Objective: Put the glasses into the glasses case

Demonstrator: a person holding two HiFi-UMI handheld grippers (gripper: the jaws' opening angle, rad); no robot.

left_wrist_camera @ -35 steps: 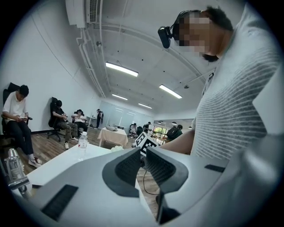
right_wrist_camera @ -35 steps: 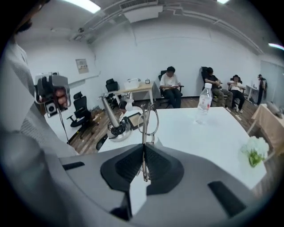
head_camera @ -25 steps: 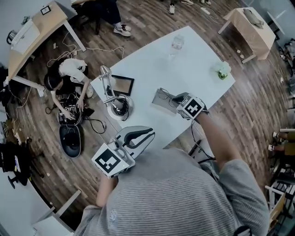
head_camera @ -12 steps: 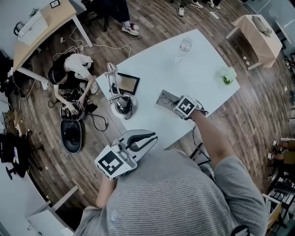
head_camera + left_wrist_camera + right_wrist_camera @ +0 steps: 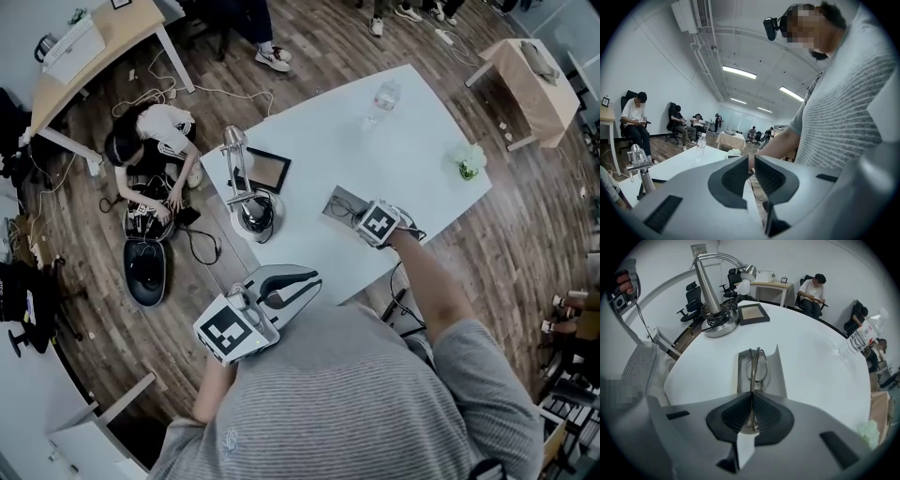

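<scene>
Presently, in the head view, the right gripper point(image 5: 359, 216) points steeply down over the open glasses case point(image 5: 335, 202). The case lies on the white table point(image 5: 422, 150) towards the person's side, apart from the desk lamp point(image 5: 246, 204). What the gripper carries is too small to confirm here. The left gripper point(image 5: 309, 278) is held off the table edge, close to the person's chest and well apart from the case.

Left gripper view: the jaws stand a narrow gap apart with nothing between them. The gripper is idle and looks level across the room rather than at the work.

Right gripper view: the jaws are pressed together on the folded glasses point(image 5: 757, 366), gripping the thin frame near one end. The lenses hang forward over the grey lining of the case, roughly along its length and between its raised sides. Whether the frame already touches the lining cannot be told.

Assessment – the step in hand is the placing:
- Keep the frame parallel to the case's long sides and centred.
- Lower until it rests on the lining before easing the jaws.
- Open only a little and lift straight out, so the pads do not snag a temple.
- The case looks light and unsecured – steadying it with the free gripper would reduce the risk of sliding.
</scene>
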